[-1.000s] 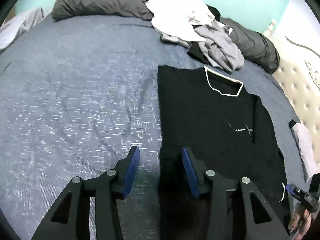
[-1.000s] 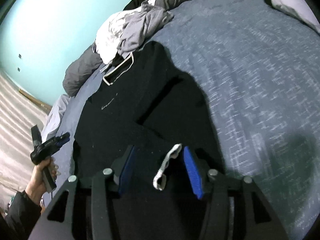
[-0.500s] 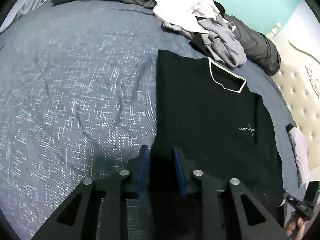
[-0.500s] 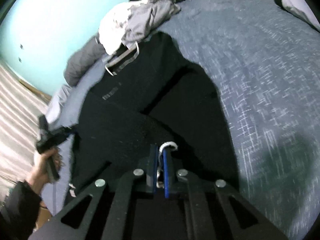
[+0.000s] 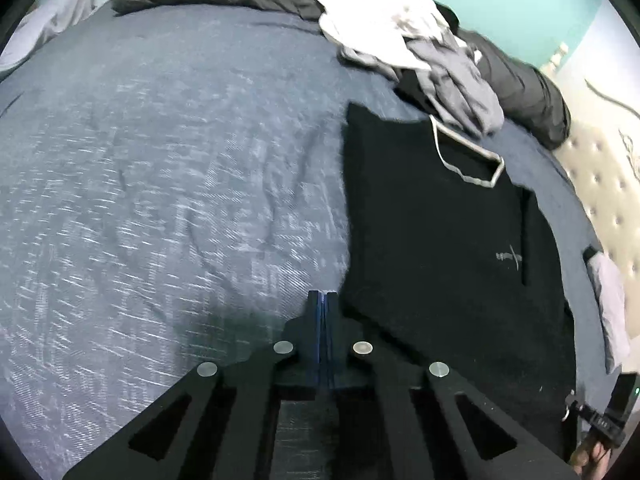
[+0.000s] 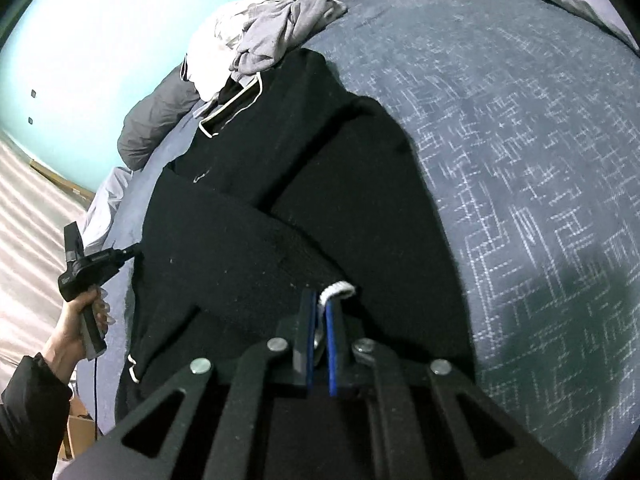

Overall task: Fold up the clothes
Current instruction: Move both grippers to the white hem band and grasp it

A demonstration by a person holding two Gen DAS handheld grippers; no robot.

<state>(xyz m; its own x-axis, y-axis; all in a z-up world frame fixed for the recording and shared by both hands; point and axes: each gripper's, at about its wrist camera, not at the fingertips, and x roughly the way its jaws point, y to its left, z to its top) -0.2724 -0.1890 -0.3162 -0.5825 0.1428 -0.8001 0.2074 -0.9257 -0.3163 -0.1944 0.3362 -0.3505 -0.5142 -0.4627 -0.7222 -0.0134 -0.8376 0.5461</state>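
Black shirt (image 5: 432,216) lies flat on the bed (image 5: 160,168), one side already folded in. Left hand-held gripper (image 5: 322,300) has just been closing and is now clenched at the shirt's near edge; can't tell if fabric is pinched between the pads. Right hand-held gripper (image 6: 319,300) is clamped on the white-trimmed cuff (image 6: 338,291), sleeve lying across the body ahead of it. Left to do, as I read it: place the sleeve, fold bottom up. Clothes pile (image 5: 404,36) beyond the shirt is untouched.
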